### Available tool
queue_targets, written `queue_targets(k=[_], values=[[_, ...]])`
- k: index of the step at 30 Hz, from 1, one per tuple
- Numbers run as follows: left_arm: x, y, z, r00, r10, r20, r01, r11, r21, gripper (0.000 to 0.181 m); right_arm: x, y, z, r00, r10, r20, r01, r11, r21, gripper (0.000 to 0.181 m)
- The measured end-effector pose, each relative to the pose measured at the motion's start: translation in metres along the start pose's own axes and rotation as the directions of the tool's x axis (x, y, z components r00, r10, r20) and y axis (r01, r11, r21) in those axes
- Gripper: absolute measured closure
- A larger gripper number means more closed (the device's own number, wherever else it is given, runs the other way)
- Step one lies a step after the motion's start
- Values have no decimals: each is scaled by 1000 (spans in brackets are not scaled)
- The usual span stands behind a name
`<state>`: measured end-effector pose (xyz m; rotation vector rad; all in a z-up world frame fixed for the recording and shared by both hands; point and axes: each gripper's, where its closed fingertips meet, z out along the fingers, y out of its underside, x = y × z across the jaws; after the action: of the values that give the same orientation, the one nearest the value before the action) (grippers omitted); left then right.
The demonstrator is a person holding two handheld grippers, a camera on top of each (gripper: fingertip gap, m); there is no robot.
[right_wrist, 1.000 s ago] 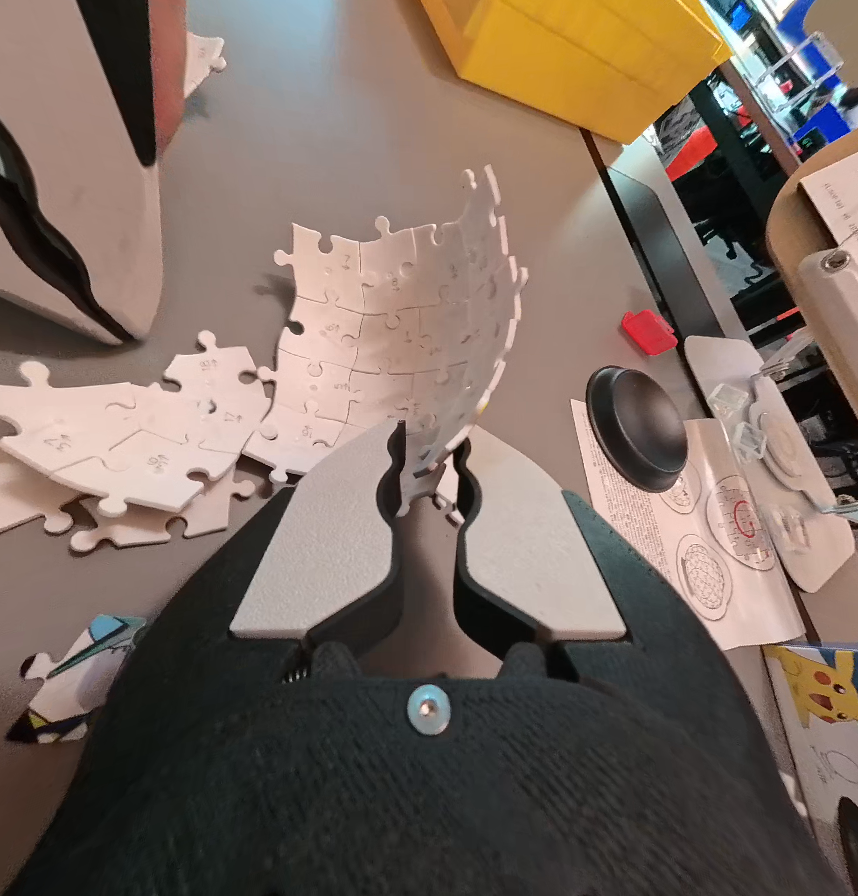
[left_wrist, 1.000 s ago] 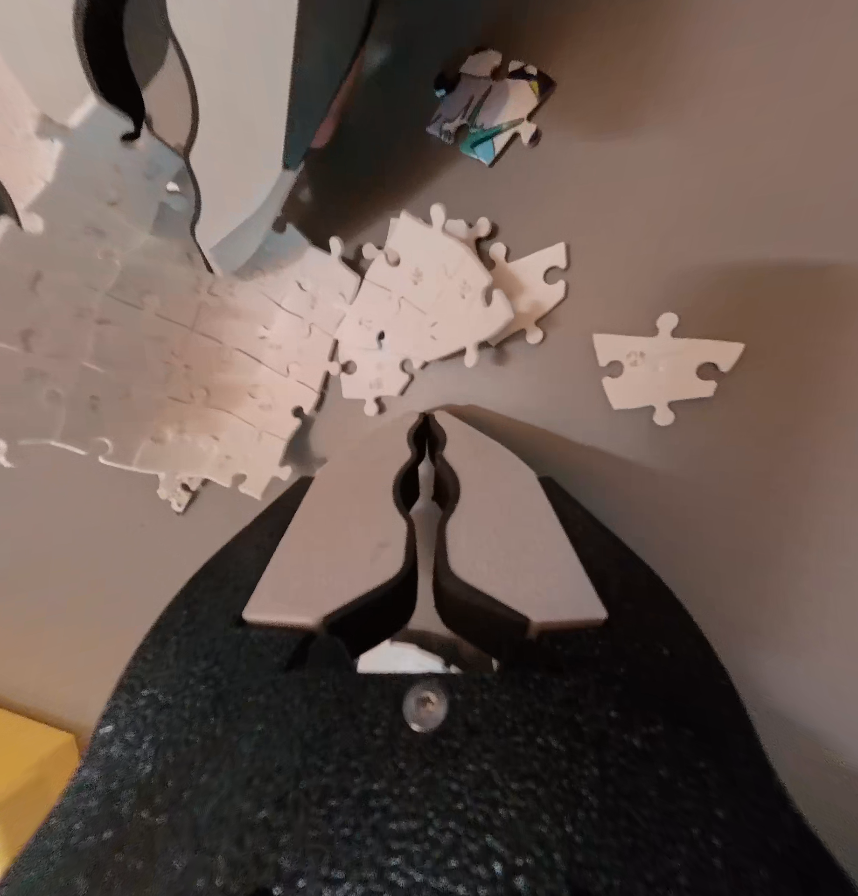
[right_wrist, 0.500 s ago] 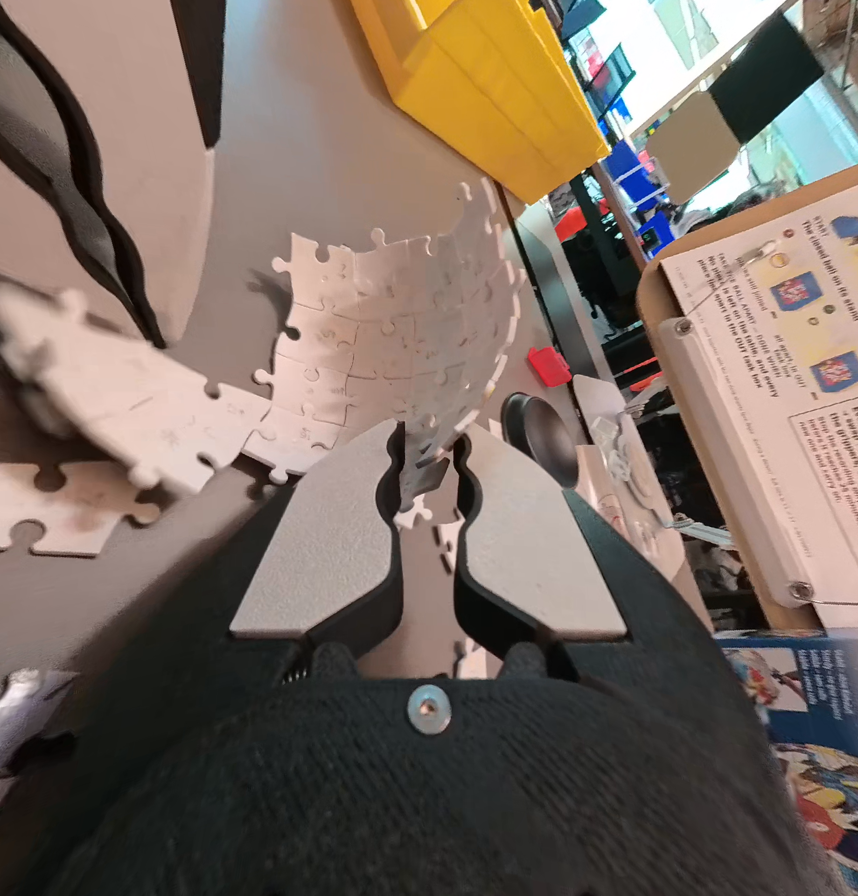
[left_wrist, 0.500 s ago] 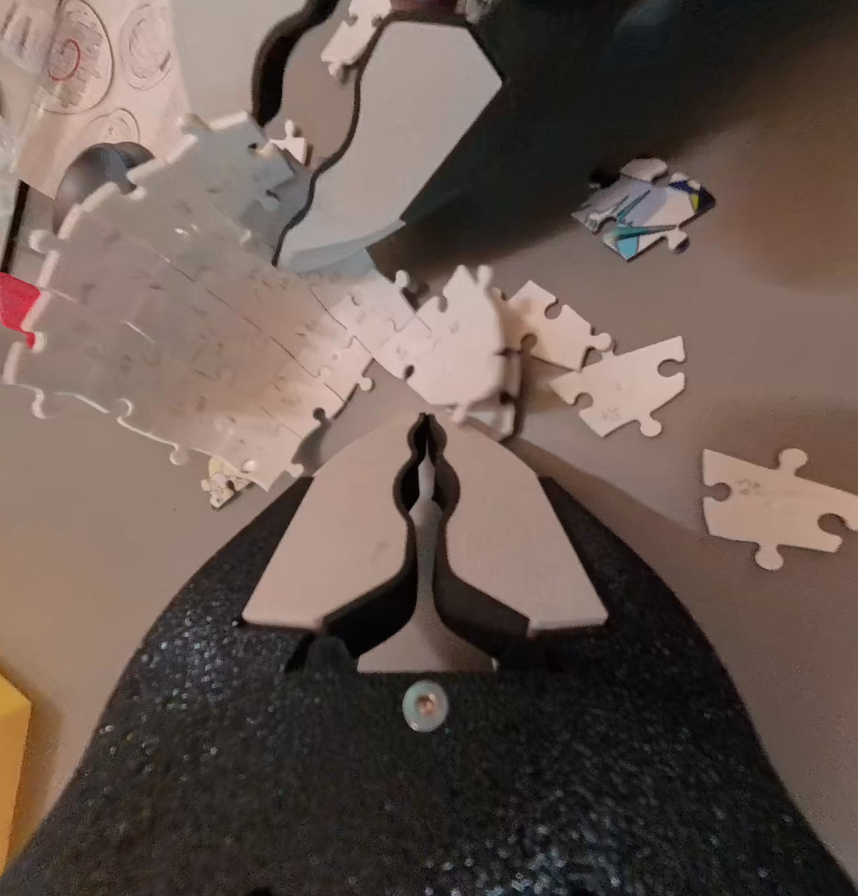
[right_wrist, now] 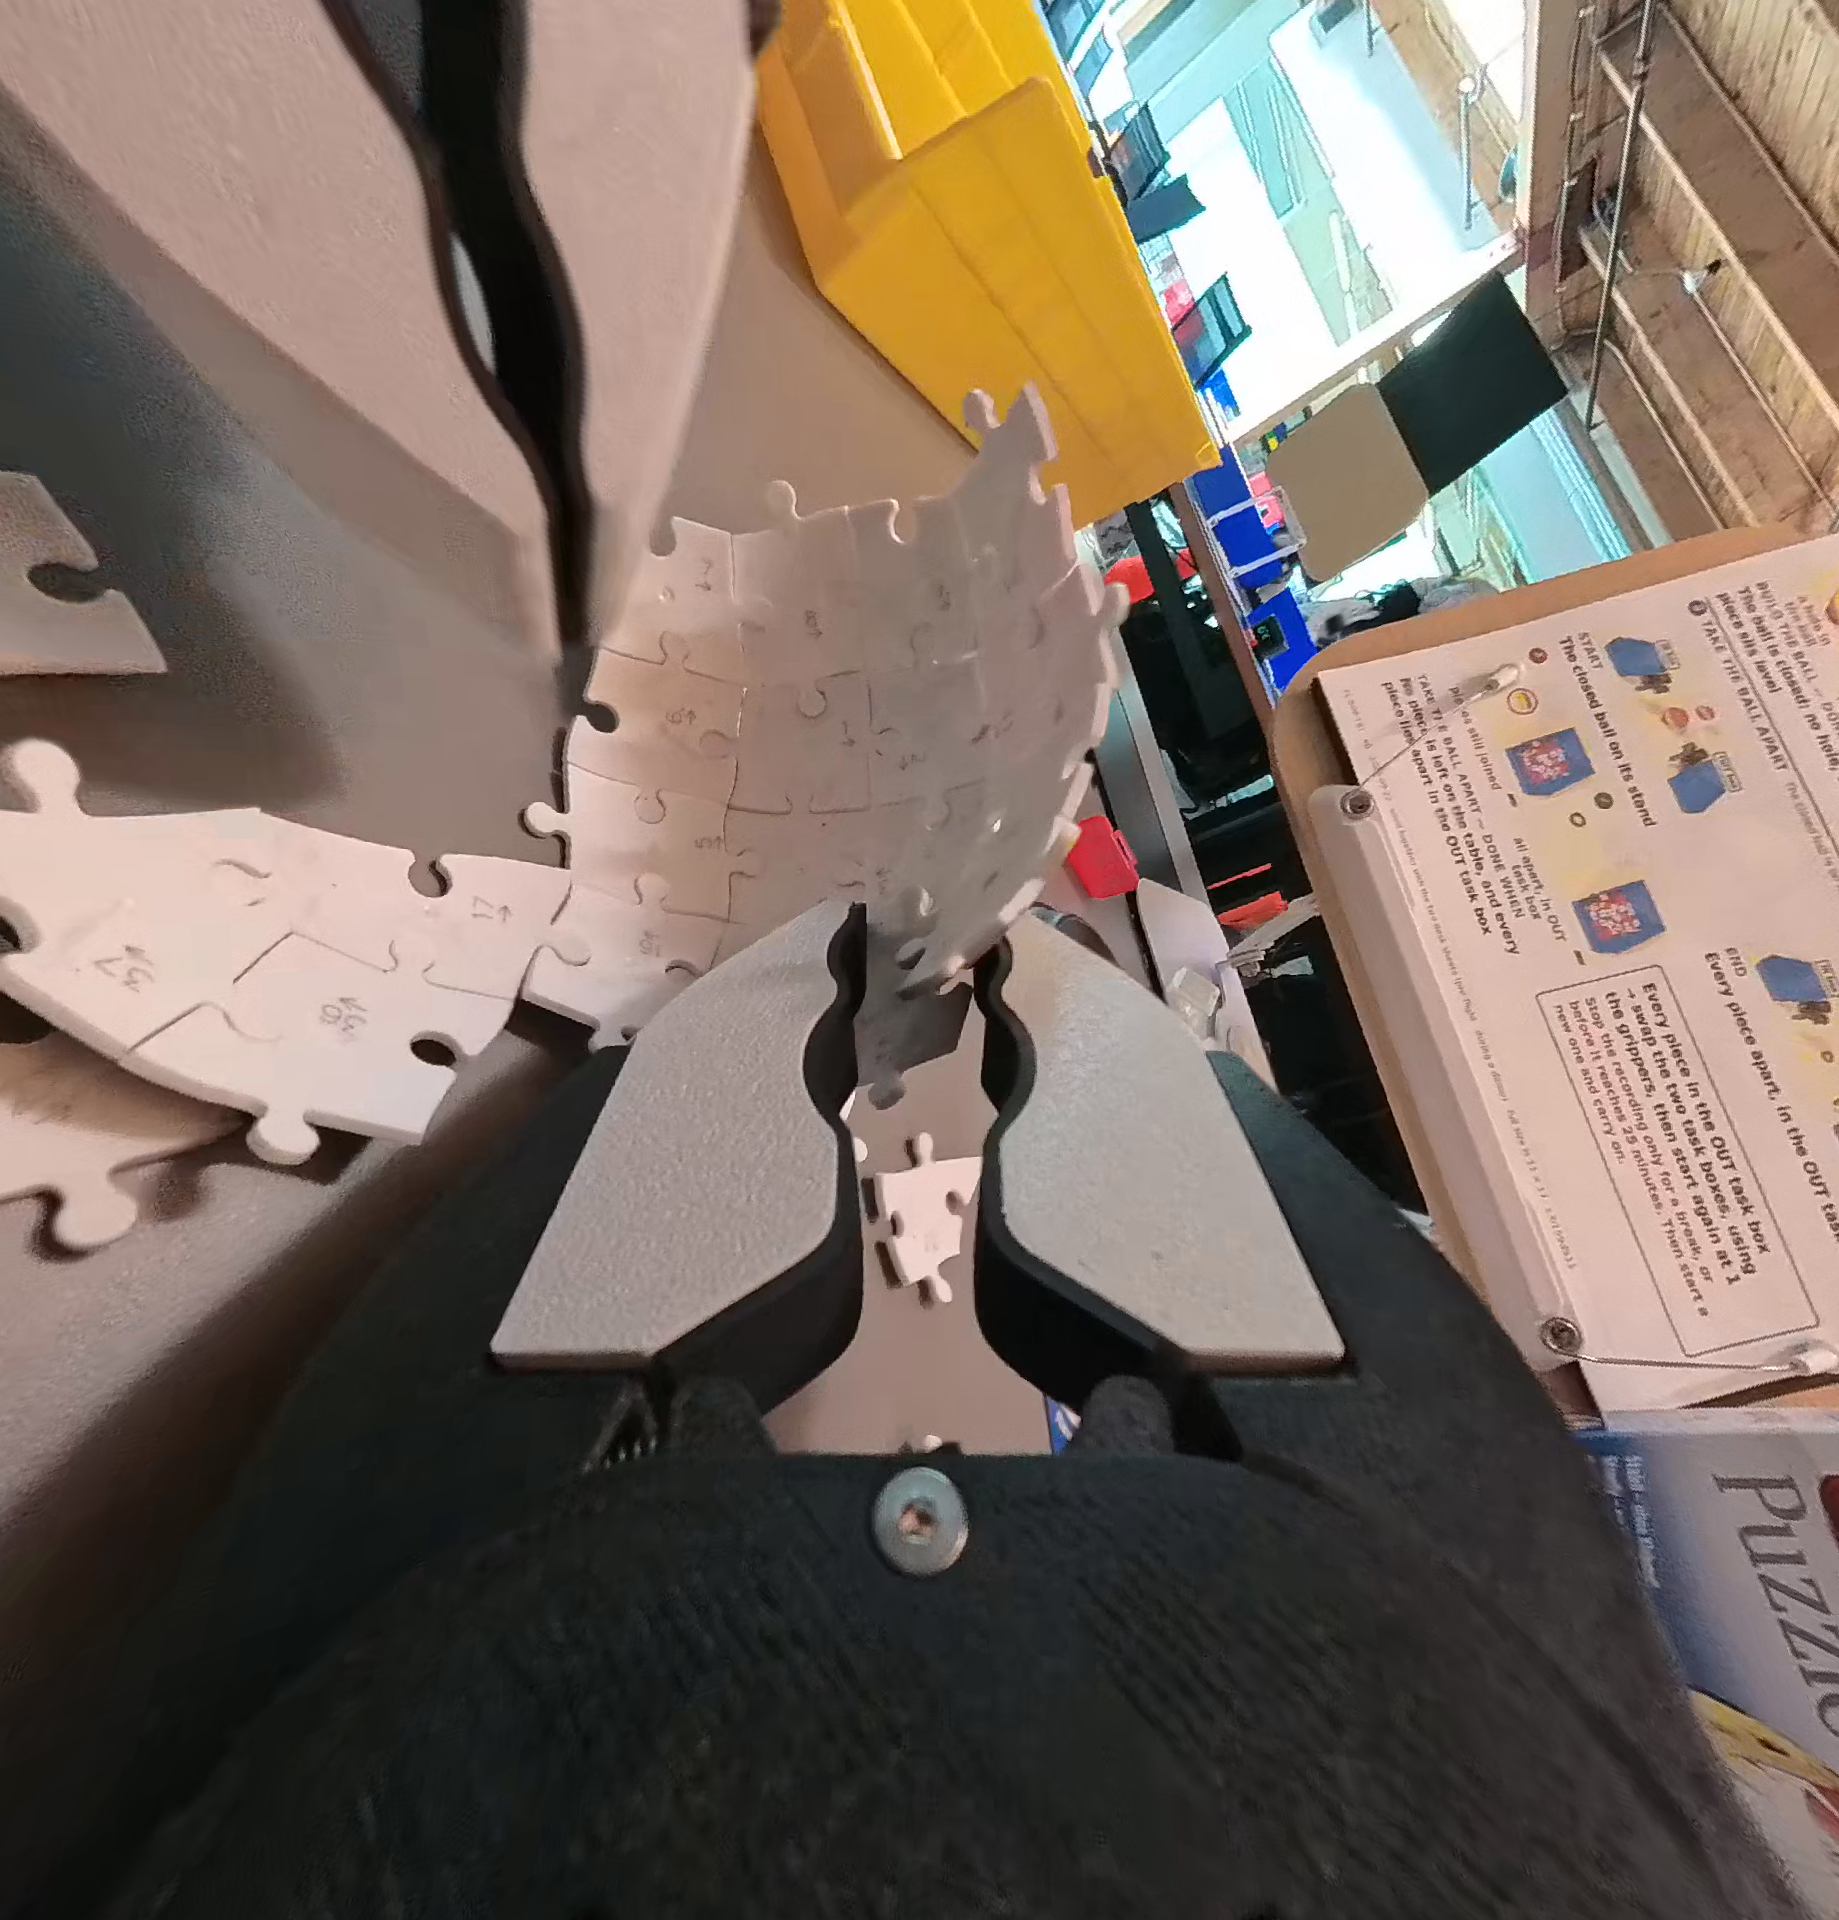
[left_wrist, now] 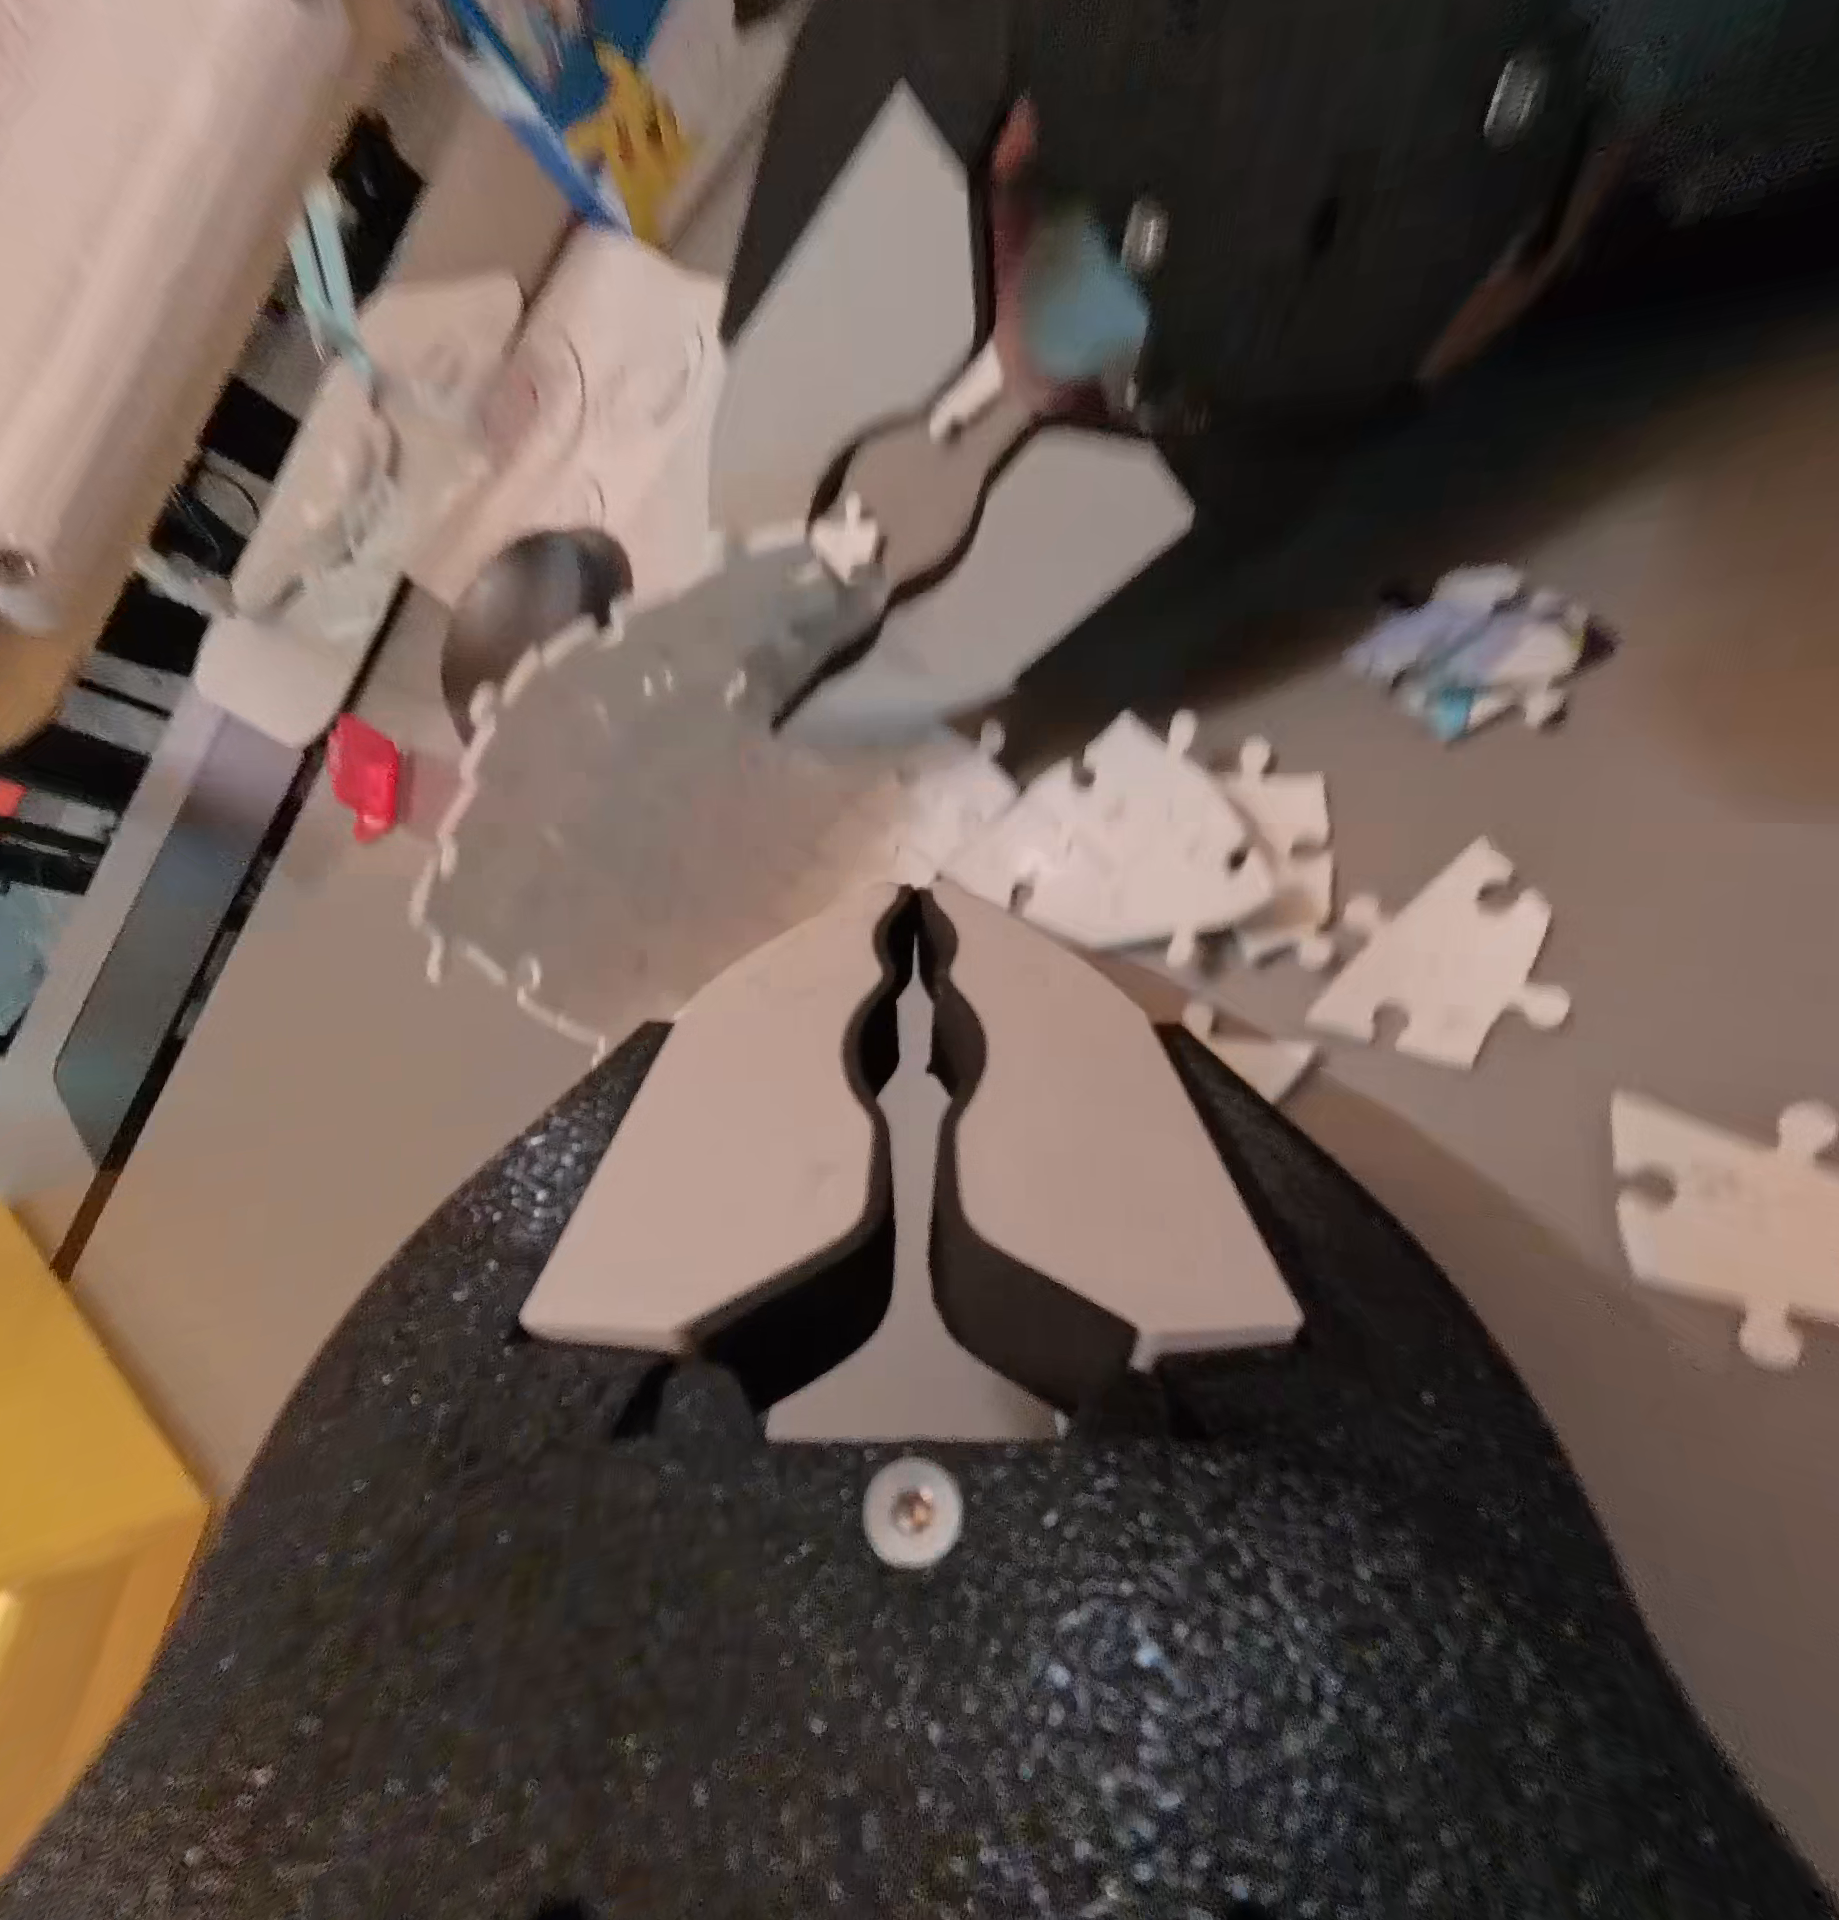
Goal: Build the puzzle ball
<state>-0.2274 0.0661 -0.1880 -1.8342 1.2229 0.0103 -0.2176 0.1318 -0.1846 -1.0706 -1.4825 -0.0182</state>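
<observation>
A curved white shell of joined puzzle pieces [right_wrist: 842,727] stands tilted up off the grey table [right_wrist: 115,1330]. My right gripper [right_wrist: 920,935] is shut on its near rim. A flat strip of joined pieces [right_wrist: 271,935] hangs on the shell's left side. My left gripper [left_wrist: 915,904] is shut, with its tips at the seam between the blurred shell [left_wrist: 603,810] and a cluster of pieces [left_wrist: 1133,831]. I see nothing between its tips. In the right wrist view it [right_wrist: 572,644] comes down from the top left onto the shell's edge. The right gripper's fingers [left_wrist: 1060,540] show behind the shell.
Loose white pieces [left_wrist: 1434,966] [left_wrist: 1746,1195] and printed pieces [left_wrist: 1476,665] lie to the right. One piece [right_wrist: 920,1216] lies under my right gripper. A yellow bin [right_wrist: 998,260], a red block [right_wrist: 1097,852], a black round stand [left_wrist: 536,603], an instruction board [right_wrist: 1621,935] and a puzzle box [right_wrist: 1777,1558] are around. Spacing between my two grippers at the tips: around 7 cm.
My right gripper has tilted the shell up off the table, and the joined strip has risen with it. My left gripper, still shut, now has its tips at the shell's seam.
</observation>
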Motion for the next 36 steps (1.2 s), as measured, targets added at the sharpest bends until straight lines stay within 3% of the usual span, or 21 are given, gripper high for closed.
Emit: queue_targets(k=[1, 8, 17, 22, 27, 30, 36], values=[[1, -4, 5, 1000, -11, 4, 11, 1000, 11, 181, 0, 0, 0, 1000, -9, -4, 9, 1000, -2, 161], [6, 2, 33, 995, -83, -49, 80, 995, -52, 181, 0, -1, -1, 998, -49, -30, 49, 999, -6, 161], [7, 9, 40, 998, 21, -55, -27, 994, -107, 181, 1, -3, -2, 997, -66, -34, 67, 998, 4, 161], [10, 9, 43, 984, 168, -52, -174, 972, -155, 181, -1, -2, -5, 999, -38, -20, 38, 999, 8, 163], [9, 9, 42, 985, 170, -38, -173, 975, -138, 181, 0, -1, -8, 999, -38, -31, 38, 999, 1, 165], [5, 9, 36, 994, 111, 6, -110, 989, -97, 181, -1, -1, -9, 999, -29, -27, 30, 1000, 4, 165], [-27, 13, 6, 977, -166, 134, 169, 986, -9, 181, -2, -2, -9, 1000, 0, -19, 0, 1000, 16, 167]])
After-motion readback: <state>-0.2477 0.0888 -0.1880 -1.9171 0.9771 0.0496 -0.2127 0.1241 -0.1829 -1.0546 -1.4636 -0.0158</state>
